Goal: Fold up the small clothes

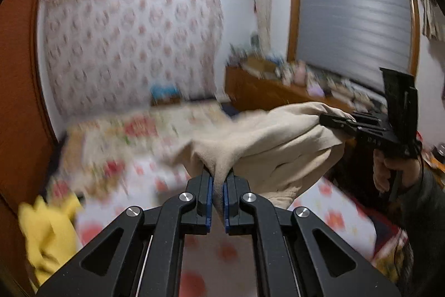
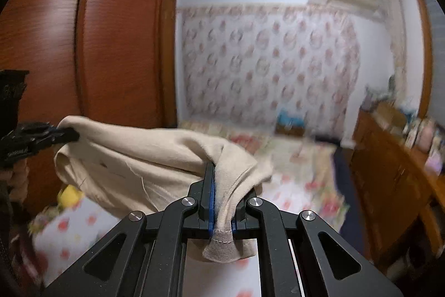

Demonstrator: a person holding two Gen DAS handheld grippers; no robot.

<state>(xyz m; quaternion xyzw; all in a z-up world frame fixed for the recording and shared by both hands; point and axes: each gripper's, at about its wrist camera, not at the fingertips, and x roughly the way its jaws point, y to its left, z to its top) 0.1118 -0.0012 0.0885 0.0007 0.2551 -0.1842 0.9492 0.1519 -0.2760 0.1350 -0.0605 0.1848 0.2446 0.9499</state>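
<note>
Right now you've got the beige garment (image 1: 267, 138) strung in the air between both tools, above the flowered bed (image 1: 342, 210) (not touching it, as far as the blur lets you tell). Its long axis runs left-to-right, tool to tool. Left tool (image 1: 218, 185) is pressed together on one bunched edge, cloth squeezed between the blue pads. Right tool (image 2: 222, 202) is pinching the other end, w/ a stitched hem poking out behind the pads. So neither hand is nearer; each owns one end. Judging from that, the next move prob. turns on keeping the span taut and level as you lower it flat onto the bed. A yellow garment (image 1: 47, 235) lies at the bed's left edge, well apart from yours.
</note>
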